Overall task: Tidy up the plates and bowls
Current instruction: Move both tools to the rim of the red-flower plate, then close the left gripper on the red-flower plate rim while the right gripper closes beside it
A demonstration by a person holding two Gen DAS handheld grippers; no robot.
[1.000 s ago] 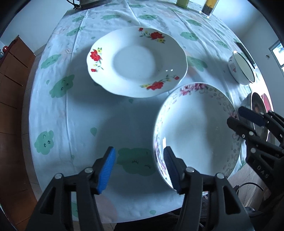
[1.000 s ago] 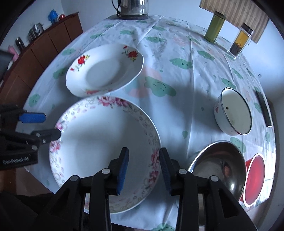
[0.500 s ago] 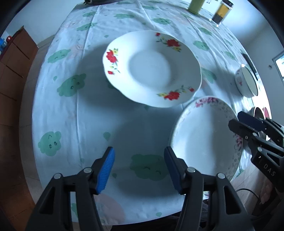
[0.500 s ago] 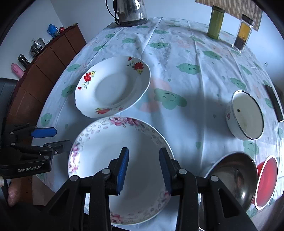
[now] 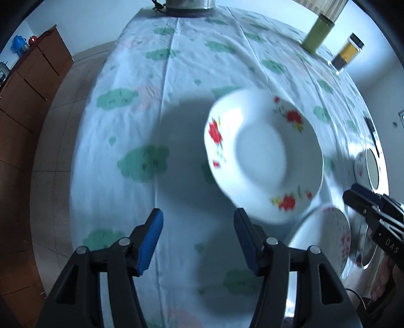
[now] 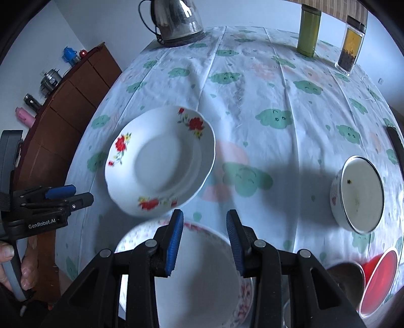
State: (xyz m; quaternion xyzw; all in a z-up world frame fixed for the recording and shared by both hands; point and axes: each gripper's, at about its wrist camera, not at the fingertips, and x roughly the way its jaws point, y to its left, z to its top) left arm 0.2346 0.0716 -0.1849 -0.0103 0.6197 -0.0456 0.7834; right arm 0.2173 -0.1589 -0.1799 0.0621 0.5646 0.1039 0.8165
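Home dining room, by look of it. My table (image 6: 252, 83) wears cloth printed with green smiling clouds. Steel kettle (image 6: 176, 20) at far end, green canister (image 6: 308, 31) and glass jar of dark tea leaves (image 6: 351, 41) near it. Flowered china plates (image 6: 161, 161) and enamel bowl (image 6: 358, 194) laid out. Brown wooden sideboard (image 6: 73, 101) along wall, flasks and small trinkets on top.

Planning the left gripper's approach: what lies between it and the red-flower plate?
Only bare tablecloth, in shadow, between the left gripper and the plate, per the left wrist view.
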